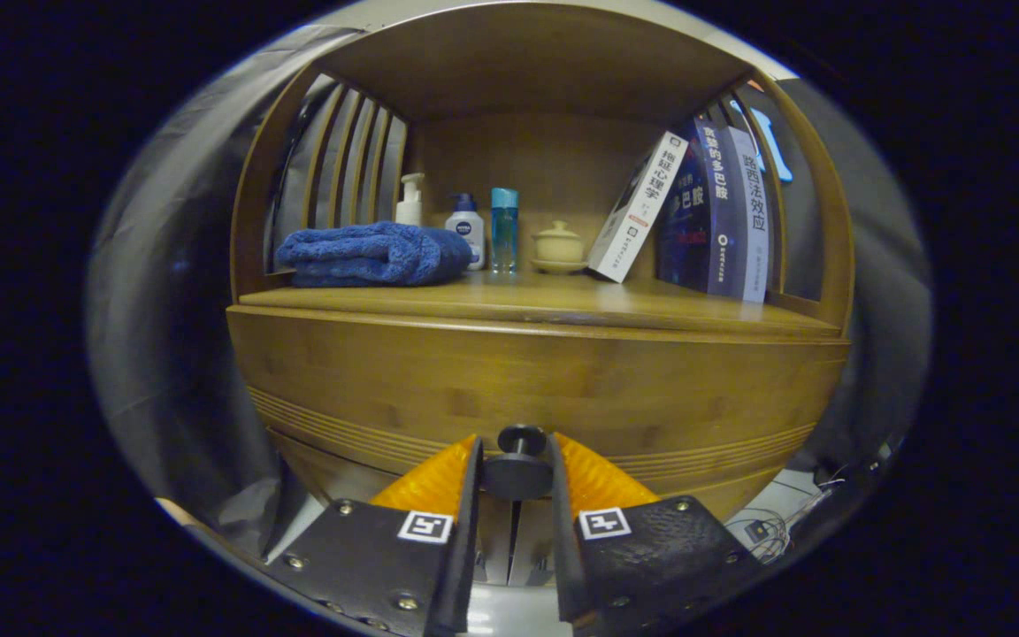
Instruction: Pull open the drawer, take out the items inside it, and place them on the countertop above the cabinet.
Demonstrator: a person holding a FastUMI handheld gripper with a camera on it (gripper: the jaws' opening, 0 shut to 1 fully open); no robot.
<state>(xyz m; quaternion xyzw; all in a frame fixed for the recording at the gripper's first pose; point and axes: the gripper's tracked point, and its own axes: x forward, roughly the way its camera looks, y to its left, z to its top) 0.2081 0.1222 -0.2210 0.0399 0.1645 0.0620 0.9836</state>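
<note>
I count one wooden cabinet (536, 372) ahead of me, with one closed wooden drawer front (439, 389) and one round dark knob (520, 440) on it. One gripper (514, 469) here, two fingers (467, 478), one on each side of that knob and right up against it, with one square black-and-white marker tag on each finger, two in all. On the countertop (545, 301): one folded blue towel (372, 255). Bottles, three: one white pump bottle (409, 201), one white bottle with a dark blue cap (467, 228), one clear blue bottle (503, 228). One small cream lidded cup on a saucer (558, 245). Books, three: one white leaning book (636, 207), two dark blue upright books (722, 212).
</note>
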